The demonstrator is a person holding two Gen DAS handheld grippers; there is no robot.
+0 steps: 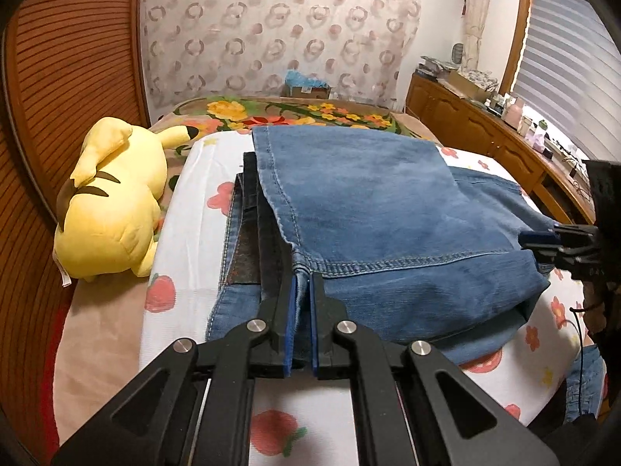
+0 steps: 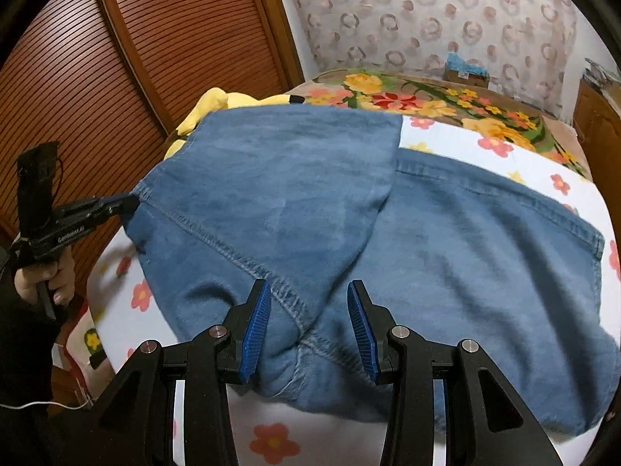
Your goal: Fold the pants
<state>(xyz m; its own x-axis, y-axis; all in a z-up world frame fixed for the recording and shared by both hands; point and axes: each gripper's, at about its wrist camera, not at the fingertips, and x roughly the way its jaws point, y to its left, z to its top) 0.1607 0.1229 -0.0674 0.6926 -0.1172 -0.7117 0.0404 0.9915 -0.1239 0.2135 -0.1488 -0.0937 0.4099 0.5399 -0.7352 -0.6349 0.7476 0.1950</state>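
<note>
The bed [image 1: 182, 209] lies under both my hand-held grippers. The blue pants [image 1: 372, 213] lie folded on it, right ahead. My left hand-held gripper [image 1: 303, 291] pinches a pants seam. My right hand-held gripper [image 2: 308, 306] is spread wide above the pants. A yellow toy [image 1: 108, 202] sits left.

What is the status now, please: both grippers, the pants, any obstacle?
Left hand-held gripper shut on jeans hem. Right hand-held gripper open over the hem. Leg folded over. Yellow plush toy beside, not touching.

The room is evenly lit and soft, with bright glare from the window blinds [image 1: 574, 62]. Fisheye bending curves the edges, with dark corners. The right wrist view is slightly blurred.
</note>
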